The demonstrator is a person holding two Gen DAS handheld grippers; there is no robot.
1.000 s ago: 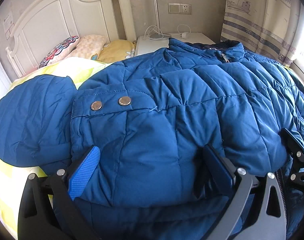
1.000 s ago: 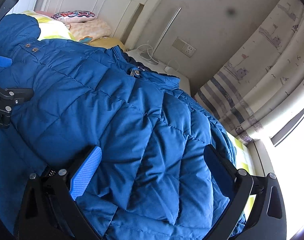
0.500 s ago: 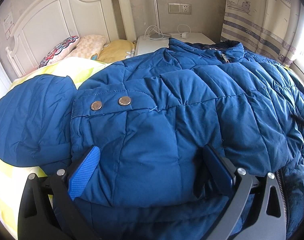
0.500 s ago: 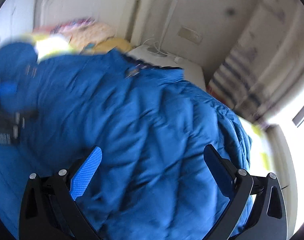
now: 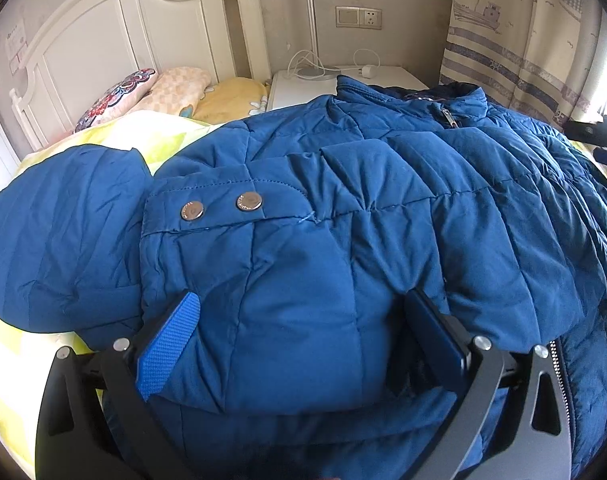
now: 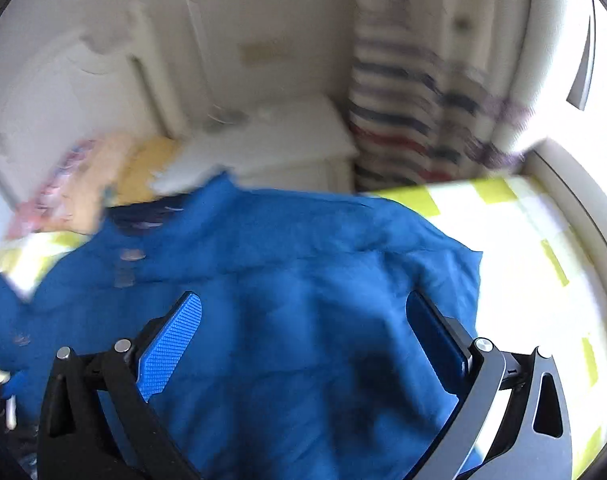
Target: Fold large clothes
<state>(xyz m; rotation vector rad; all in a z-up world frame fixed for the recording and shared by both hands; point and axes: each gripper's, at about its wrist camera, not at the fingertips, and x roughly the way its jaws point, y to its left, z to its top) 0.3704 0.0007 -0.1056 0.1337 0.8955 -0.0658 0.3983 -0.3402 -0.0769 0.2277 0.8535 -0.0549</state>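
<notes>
A large blue quilted jacket [image 5: 343, 208] lies spread on the bed, zip collar [image 5: 447, 116] toward the nightstand and a sleeve with two metal snaps [image 5: 219, 206] folded across its front. My left gripper [image 5: 301, 300] is open, low over the jacket, with a puffed fold bulging between its wide-apart fingers. My right gripper [image 6: 303, 300] is open too, above the jacket [image 6: 283, 280] near its right edge; that view is motion-blurred. The right gripper [image 5: 599, 140] also shows as a dark shape at the far right of the left wrist view.
A yellow-and-white checked bedsheet [image 6: 523, 248] shows right of the jacket. Several pillows [image 5: 163, 92] lie against the white headboard [image 5: 103, 40]. A white nightstand [image 5: 363, 76] with a lamp pole and cables stands beside a striped curtain [image 5: 523, 40].
My right gripper has swung quickly rightward, leaving the jacket's middle for its right edge; its view now takes in curtain and sheet. The left gripper and the jacket have stayed still.
</notes>
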